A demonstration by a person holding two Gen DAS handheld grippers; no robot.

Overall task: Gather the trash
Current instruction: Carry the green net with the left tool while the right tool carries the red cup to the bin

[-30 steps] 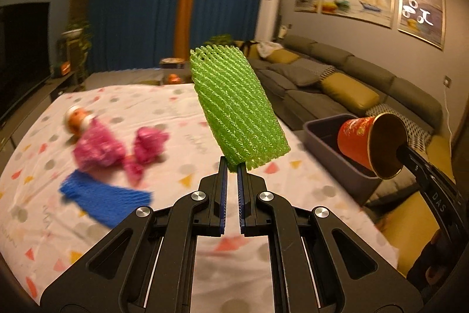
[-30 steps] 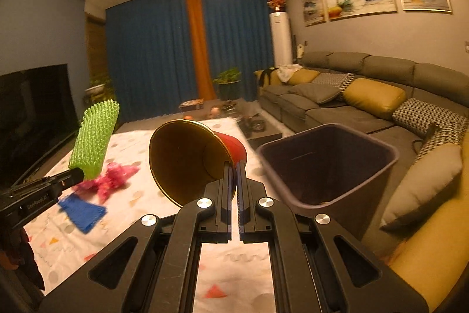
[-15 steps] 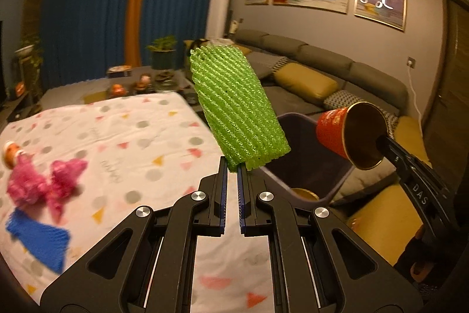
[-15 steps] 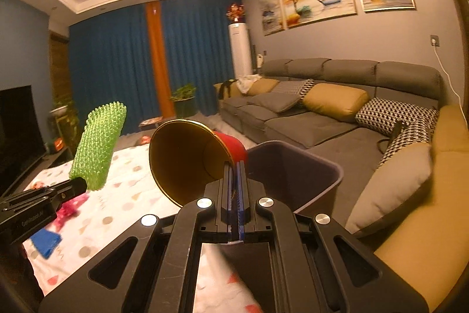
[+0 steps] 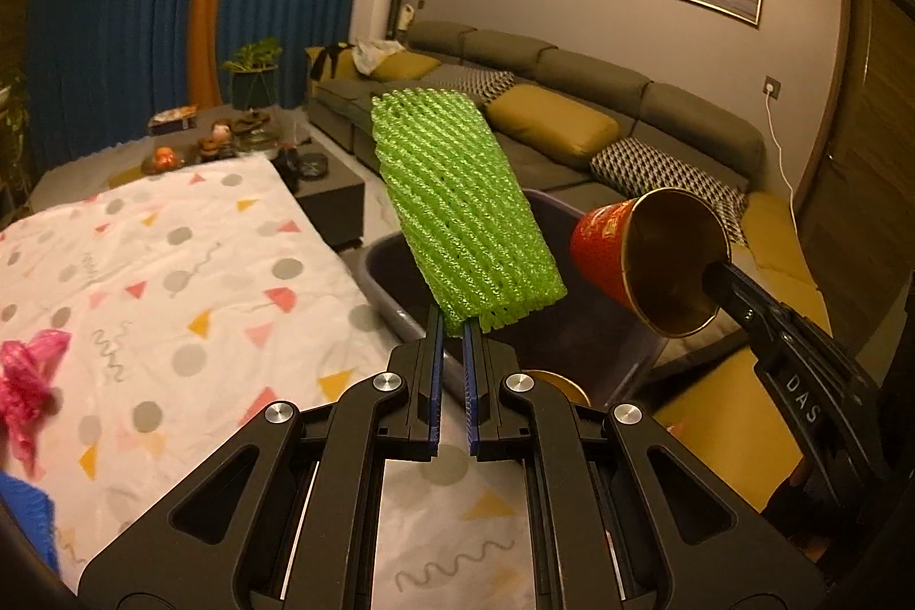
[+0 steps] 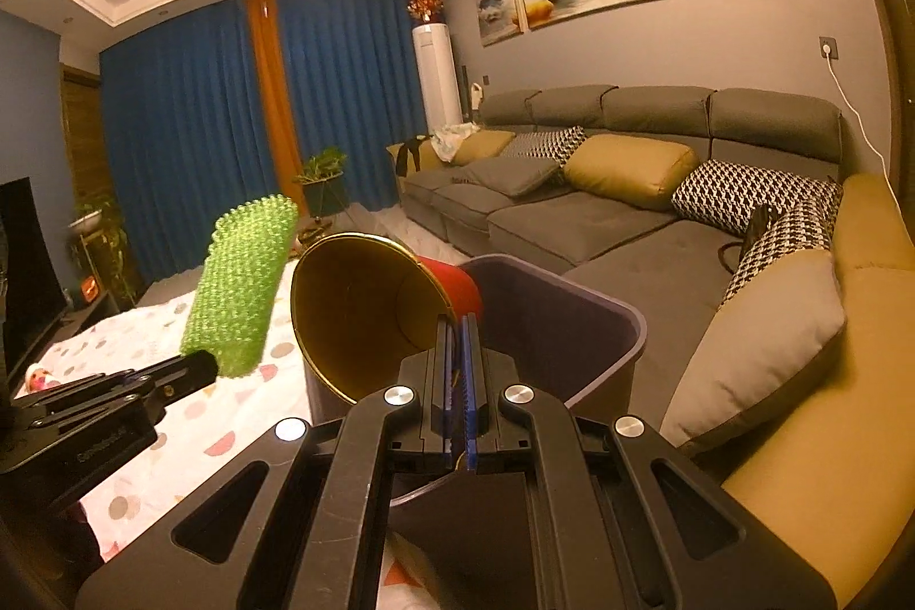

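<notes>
- Two pieces of trash are in hand: the left gripper (image 5: 452, 333) pinches the bottom edge of a green foam mesh sleeve (image 5: 466, 204), which stands upright.
- The right gripper (image 6: 457, 324) clamps the rim of a red paper cup with gold lining (image 6: 372, 307), lying sideways.
- The dark plastic bin (image 6: 600, 324) sits just ahead and below both; the cup looks nearer its opening.

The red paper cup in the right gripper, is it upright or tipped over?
Tipped. The red paper cup lies on its side, gold-lined mouth facing the right gripper, which pinches its rim above the bin.
</notes>
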